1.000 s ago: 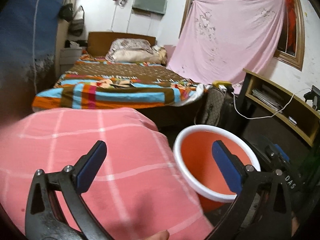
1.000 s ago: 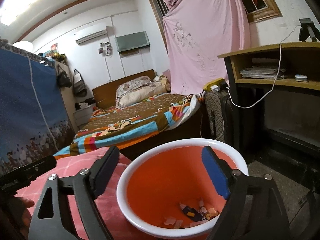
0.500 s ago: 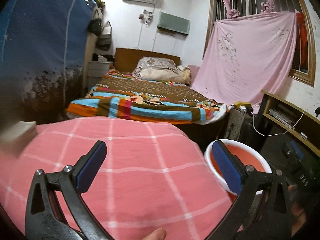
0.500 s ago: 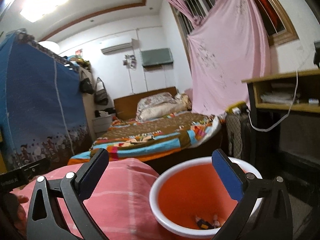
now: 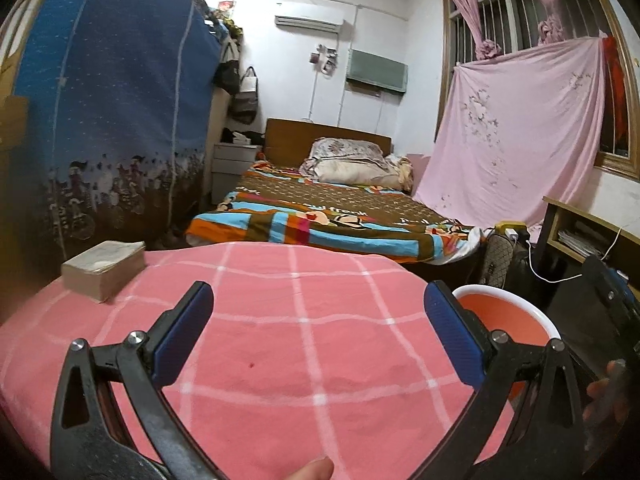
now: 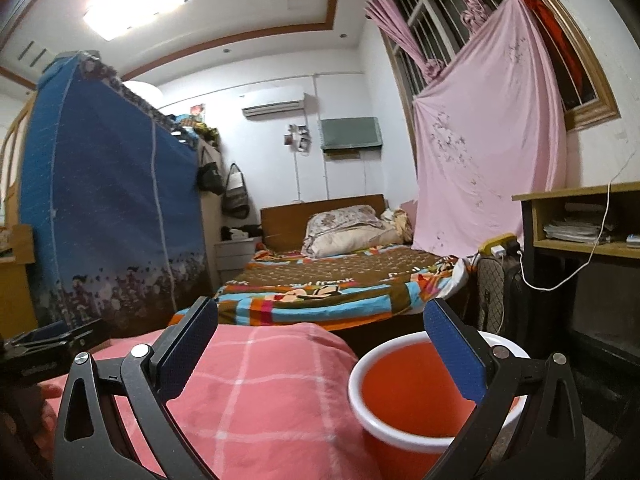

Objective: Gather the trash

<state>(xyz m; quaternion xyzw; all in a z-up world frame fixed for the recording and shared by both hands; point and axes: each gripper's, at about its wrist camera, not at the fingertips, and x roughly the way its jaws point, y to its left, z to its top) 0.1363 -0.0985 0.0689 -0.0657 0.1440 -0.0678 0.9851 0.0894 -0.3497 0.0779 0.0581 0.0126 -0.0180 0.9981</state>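
Left wrist view, working left to right: a blue fabric wardrobe [image 5: 116, 92] fills your far left. Before it, a thick tan book [image 5: 105, 270] lies near the left rear edge of the pink checked cover [image 5: 288, 344]. Your left gripper [image 5: 316, 328] hangs above that cover with its jaws spread wide and nothing between them. The cover's surface ahead of the pads is bare apart from a small dark speck. Behind the cover's far edge stands a bed [image 5: 332, 216] with a striped blanket. To the right, off the cover's right edge, sits the orange basin [image 5: 508, 320] with a white rim, partly hidden behind your right-hand finger. A wooden shelf unit [image 5: 588, 232] with a trailing white cable closes off the far right.

Right wrist view: the other gripper's black body shows at the left edge. Your right gripper [image 6: 320, 348] has just been opening and now stands fully spread, holding nothing. The basin [image 6: 404, 384] lies low and right, just beside the cover's [image 6: 256, 396] edge. Its contents cannot be seen from this angle. A dark gap of floor runs between basin and shelf unit [image 6: 580, 232].
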